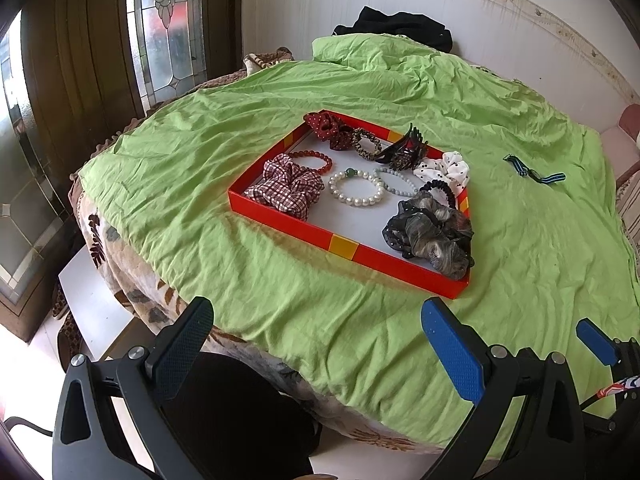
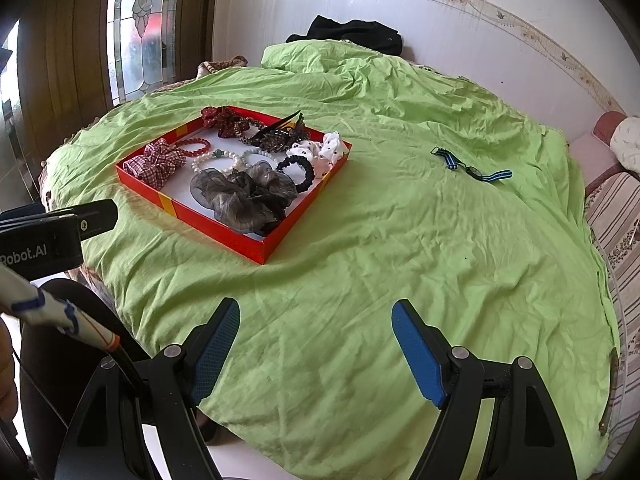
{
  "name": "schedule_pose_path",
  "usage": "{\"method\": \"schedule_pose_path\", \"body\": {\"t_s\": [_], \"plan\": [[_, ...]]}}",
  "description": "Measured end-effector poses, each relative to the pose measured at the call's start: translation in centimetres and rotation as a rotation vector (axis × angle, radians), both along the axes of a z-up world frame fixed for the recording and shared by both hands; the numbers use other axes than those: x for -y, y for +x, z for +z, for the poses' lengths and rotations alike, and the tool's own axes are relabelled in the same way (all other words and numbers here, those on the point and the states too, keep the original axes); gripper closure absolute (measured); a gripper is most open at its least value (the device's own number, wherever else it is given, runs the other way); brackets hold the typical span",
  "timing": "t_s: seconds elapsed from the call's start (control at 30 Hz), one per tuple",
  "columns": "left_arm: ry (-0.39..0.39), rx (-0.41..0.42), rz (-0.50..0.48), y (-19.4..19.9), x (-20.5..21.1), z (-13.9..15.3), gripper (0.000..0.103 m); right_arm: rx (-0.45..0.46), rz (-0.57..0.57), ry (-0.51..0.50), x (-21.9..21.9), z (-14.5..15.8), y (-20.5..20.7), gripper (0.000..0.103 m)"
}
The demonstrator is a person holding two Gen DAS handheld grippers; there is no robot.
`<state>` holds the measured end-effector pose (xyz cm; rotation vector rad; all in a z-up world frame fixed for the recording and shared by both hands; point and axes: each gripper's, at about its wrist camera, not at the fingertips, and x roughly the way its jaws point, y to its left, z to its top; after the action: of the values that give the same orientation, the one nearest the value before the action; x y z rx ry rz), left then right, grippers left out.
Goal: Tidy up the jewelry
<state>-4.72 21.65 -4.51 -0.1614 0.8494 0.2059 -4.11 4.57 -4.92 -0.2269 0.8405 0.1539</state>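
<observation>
A red tray (image 1: 304,227) (image 2: 224,229) sits on the green bed cover. It holds scrunchies, a pearl bracelet (image 1: 356,187) (image 2: 208,162), a red bead bracelet (image 1: 314,160), a pale bead bracelet, a black hair tie (image 2: 297,171) and a dark claw clip (image 1: 402,151) (image 2: 278,132). A blue-striped strap (image 1: 534,172) (image 2: 472,166) lies alone on the cover, right of the tray. My left gripper (image 1: 320,340) is open and empty, near the bed's front edge. My right gripper (image 2: 316,344) is open and empty, short of the tray and strap.
The green cover (image 2: 400,240) is wrinkled, with a bunched fold and black clothing (image 1: 400,26) at the far side by the white wall. A glass-panelled door (image 1: 168,28) stands left. A striped cushion (image 2: 616,216) lies at the right edge.
</observation>
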Motion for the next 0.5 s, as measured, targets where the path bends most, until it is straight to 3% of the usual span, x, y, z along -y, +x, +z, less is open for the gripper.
{"method": "schedule_pose_path", "body": {"t_s": [0.5], "plan": [[0.002,-0.009,0.021,-0.34,-0.13,0.16,0.0,0.008,-0.004,0.003,-0.37,0.19,-0.59,0.02]]}}
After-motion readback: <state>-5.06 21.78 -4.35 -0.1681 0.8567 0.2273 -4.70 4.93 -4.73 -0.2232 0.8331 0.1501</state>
